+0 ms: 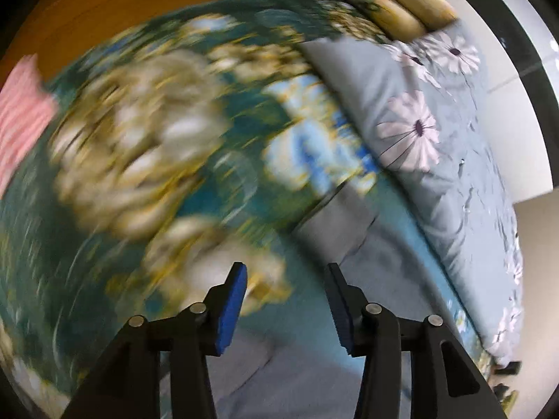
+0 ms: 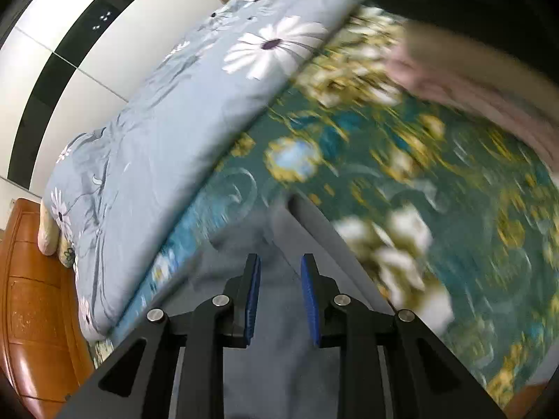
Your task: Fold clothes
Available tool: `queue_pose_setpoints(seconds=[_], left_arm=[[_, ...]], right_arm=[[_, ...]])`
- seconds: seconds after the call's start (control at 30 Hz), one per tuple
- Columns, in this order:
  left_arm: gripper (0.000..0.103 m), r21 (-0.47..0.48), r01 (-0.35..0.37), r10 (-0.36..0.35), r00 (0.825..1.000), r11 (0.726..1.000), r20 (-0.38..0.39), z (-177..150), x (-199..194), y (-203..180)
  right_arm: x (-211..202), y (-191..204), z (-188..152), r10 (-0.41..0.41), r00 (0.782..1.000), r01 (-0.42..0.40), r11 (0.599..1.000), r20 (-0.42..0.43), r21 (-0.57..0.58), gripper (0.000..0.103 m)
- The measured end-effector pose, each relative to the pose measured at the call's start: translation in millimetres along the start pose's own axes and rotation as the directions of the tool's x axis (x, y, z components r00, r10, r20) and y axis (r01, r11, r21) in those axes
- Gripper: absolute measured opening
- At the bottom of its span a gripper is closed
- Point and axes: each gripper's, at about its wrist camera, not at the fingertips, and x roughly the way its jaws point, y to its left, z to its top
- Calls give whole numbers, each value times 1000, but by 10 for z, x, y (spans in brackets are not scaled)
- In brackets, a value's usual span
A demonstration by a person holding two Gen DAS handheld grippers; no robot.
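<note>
Bed with teal floral sheet (image 1: 132, 160) (blurred), grey quilt (image 1: 436, 160) along the right, wooden headboard (image 2: 31, 296). Grey garment (image 2: 279, 359) near. Left gripper (image 1: 284, 309) released; right gripper (image 2: 280, 302) parted, empty, above the garment.

This is a bedroom in a home. A bed (image 2: 349, 146) fills both views, spread with a teal sheet printed with white and gold flowers. A grey-blue quilt (image 2: 167, 104) with daisies lies folded along one side. Pillows (image 1: 401, 3) rest against a glossy wooden headboard (image 2: 31, 296), and a white wardrobe (image 2: 63, 35) with dark strips stands beside the bed.
</note>
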Motion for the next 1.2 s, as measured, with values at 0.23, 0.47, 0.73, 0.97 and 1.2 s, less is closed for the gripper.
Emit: queue_pose_setpoints(seconds=[0.23,0.47,0.73,0.97,1.2], left_arm=[[52,-122,-3,-7,997,993,-81,-788,-227,877],[52,-113,91,-109,980,989,-167,-1338,-75,925],[50,-82,108,-120,978,991,-170,-1474,65,767],[2,-144,135,-155,978,980,-140,-1411,99,788],[2,-171,328,-337,941,929,-26,-907,-214,305]], right_arm=[[-352,-780,-916,50,999,-52,982,16,183,26],[-252,-1185,-1527,159,987,-152,921,10,360,34],[59,-1082,-1690,177,984,-152,897,-22,416,35],[-80,-827,-1521,194,981,-190,901,32,390,9],[-305,-516,-1293,216,972,-236,912,95,336,8]])
